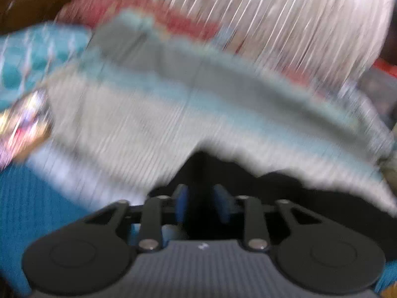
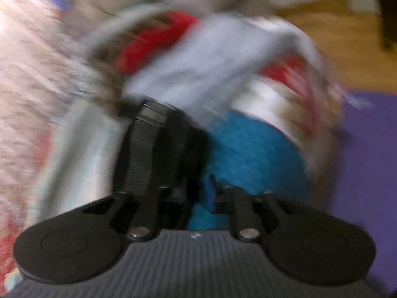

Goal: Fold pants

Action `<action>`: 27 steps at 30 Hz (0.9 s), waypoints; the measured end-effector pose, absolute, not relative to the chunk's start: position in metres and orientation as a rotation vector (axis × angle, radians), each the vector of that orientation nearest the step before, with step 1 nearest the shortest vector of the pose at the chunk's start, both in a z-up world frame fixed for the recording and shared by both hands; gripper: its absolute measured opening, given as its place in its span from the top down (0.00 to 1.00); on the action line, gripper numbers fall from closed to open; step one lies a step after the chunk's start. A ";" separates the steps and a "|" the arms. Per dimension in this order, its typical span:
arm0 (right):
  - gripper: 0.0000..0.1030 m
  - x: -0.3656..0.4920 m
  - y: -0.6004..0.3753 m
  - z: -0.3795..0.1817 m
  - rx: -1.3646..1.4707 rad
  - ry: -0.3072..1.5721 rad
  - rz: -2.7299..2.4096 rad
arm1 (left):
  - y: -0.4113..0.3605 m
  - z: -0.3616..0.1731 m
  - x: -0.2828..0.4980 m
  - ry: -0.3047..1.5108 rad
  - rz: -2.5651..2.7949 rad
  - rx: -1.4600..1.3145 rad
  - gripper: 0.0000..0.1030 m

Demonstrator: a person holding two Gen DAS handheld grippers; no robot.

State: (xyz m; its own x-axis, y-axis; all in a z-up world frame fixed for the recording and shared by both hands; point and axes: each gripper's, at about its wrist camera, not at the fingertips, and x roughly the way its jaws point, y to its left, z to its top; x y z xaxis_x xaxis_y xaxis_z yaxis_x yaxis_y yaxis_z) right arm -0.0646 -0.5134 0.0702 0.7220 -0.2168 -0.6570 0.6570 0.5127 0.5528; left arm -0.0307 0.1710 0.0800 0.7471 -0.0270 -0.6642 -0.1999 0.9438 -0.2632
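Both views are heavily motion-blurred. In the left wrist view, pale grey-white pants (image 1: pixel 153 114) with a light blue-grey band lie spread across the middle, over a teal towel (image 1: pixel 27 213). My left gripper (image 1: pixel 202 164) points at the lower edge of the pants; its fingertips are lost in dark shadow under the cloth. In the right wrist view, my right gripper (image 2: pixel 178 121) reaches into pale blue-grey cloth (image 2: pixel 198 74) above the teal towel (image 2: pixel 253 159). Its jaws look close together, with the cloth at their tips. The grip itself is blurred.
A white striped fabric (image 1: pixel 297 19) and red cloth (image 1: pixel 173 19) lie beyond the pants. A pile of red and white clothes (image 2: pixel 285 79) sits right of the right gripper. A pink-white blanket (image 2: pixel 27 74) lies left, a purple mat (image 2: pixel 367 161) right, and wooden floor (image 2: pixel 335 37) beyond.
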 end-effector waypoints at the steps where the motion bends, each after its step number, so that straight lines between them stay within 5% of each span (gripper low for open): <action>1: 0.68 -0.072 -0.515 0.066 0.901 0.546 -0.576 | 0.175 0.075 -0.037 0.751 0.104 -0.348 0.72; 8: 0.68 -0.092 -0.492 0.104 0.718 0.371 -0.579 | 0.231 0.102 -0.086 0.657 0.188 -0.544 0.63; 14: 0.64 -0.047 -0.415 0.118 0.571 0.451 -0.179 | 0.256 0.128 -0.059 0.620 0.120 -0.613 0.58; 18: 0.64 -0.004 -0.321 0.109 0.472 0.603 0.158 | 0.238 0.127 -0.012 0.678 -0.001 -0.536 0.42; 21: 0.63 0.015 -0.237 0.104 0.360 0.688 0.426 | 0.217 0.108 0.028 0.816 -0.068 -0.483 0.21; 24: 0.51 0.014 -0.148 0.111 0.135 0.712 0.700 | 0.208 0.088 0.053 0.925 -0.094 -0.473 0.21; 27: 0.25 -0.009 -0.071 0.122 -0.182 0.620 0.929 | 0.212 0.080 0.053 0.942 -0.106 -0.531 0.23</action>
